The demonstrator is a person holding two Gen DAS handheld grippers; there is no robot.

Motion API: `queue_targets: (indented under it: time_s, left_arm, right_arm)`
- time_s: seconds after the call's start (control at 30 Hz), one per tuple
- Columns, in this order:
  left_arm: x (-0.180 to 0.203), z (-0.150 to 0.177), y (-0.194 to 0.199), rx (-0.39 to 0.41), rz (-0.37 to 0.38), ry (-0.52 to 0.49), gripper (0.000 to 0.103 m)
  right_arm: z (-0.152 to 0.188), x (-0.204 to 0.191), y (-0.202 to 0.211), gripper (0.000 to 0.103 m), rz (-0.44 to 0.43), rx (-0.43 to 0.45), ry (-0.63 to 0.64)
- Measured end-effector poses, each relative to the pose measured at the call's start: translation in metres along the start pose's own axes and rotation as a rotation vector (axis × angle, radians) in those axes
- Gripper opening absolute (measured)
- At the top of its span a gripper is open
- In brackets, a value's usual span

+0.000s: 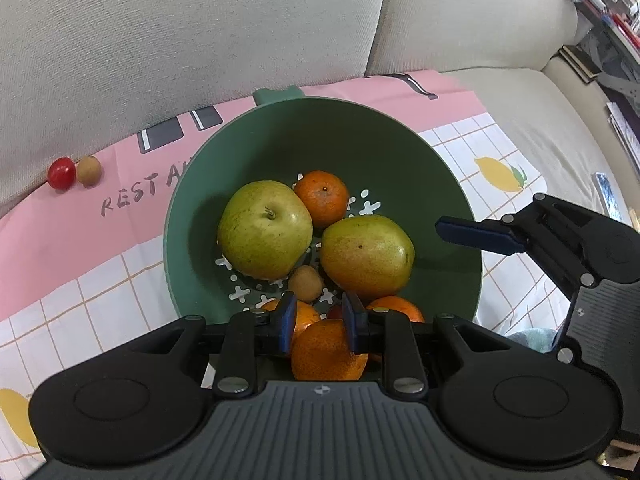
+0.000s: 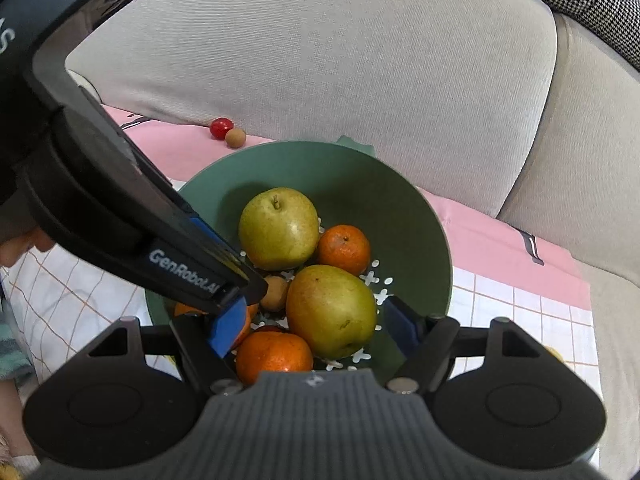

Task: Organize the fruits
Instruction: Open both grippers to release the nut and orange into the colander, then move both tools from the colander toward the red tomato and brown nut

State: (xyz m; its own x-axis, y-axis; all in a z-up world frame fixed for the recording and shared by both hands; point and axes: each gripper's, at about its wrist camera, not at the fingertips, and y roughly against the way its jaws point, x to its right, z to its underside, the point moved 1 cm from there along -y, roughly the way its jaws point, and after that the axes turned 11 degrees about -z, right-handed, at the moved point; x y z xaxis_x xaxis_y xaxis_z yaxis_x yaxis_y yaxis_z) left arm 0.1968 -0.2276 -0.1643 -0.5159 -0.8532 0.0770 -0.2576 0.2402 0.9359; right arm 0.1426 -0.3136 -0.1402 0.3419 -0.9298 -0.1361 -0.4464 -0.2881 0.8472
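Observation:
A green colander bowl [image 1: 384, 136] holds two green-yellow pears [image 1: 264, 228] [image 1: 366, 254], several oranges and a small brown longan [image 1: 305, 283]. My left gripper [image 1: 319, 326] sits over the bowl's near side, its blue pads on either side of an orange [image 1: 328, 352], which it seems to grip. My right gripper [image 2: 316, 328] is open and empty above the bowl [image 2: 384, 184], around the nearer pear [image 2: 330, 310]; it also shows at the right in the left wrist view [image 1: 476, 236]. A cherry tomato [image 1: 61, 173] and another longan [image 1: 88, 170] lie on the cloth left of the bowl.
The bowl stands on a pink and white checked cloth [image 1: 460, 112] spread on a beige sofa [image 1: 200, 40]. The sofa back cushions rise just behind the bowl. Books and clutter [image 1: 616, 20] sit at the far right.

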Motion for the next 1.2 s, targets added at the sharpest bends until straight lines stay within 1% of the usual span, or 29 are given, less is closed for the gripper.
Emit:
queue_targets:
  time_s: [0.13,0.2,0.43,0.5,0.67,0.73,0.83,0.93,1.03,1.2]
  left_arm:
    - [-0.004,0.005,0.011,0.029,0.005,0.018,0.03]
    - [-0.007,0.008,0.019,0.054,0.001,0.024,0.03]
    - [-0.027,0.023,0.054,0.17,-0.05,0.062,0.03]
    - [-0.033,0.028,0.064,0.203,-0.08,0.068,0.03]
    - [-0.05,0.043,0.086,0.281,-0.191,0.089,0.031]
    - [-0.059,0.048,0.092,0.3,-0.224,0.113,0.035]
    - [-0.074,0.058,0.1,0.312,-0.263,0.156,0.037]
    - [-0.091,0.068,0.106,0.313,-0.292,0.201,0.037]
    - [-0.106,0.077,0.111,0.317,-0.306,0.243,0.037]
    - [-0.128,0.089,0.117,0.325,-0.302,0.295,0.037]
  right_arm:
    - [0.0,0.001,0.001,0.073,0.0,-0.004,-0.02]
    - [-0.001,0.002,0.002,0.075,0.001,-0.003,-0.037]
    - [-0.005,-0.003,0.014,0.078,0.002,0.021,-0.098]
    - [-0.006,-0.006,0.016,0.08,0.01,0.024,-0.121]
    - [-0.01,-0.018,0.016,0.08,0.002,0.034,-0.173]
    - [-0.012,-0.027,0.016,0.08,0.029,0.047,-0.178]
    - [-0.017,-0.042,0.014,0.08,0.038,0.062,-0.165]
    - [-0.023,-0.056,0.009,0.08,0.022,0.063,-0.157]
    - [-0.028,-0.072,0.006,0.08,-0.011,0.065,-0.131]
    - [-0.038,-0.096,0.0,0.08,-0.048,0.069,-0.075]
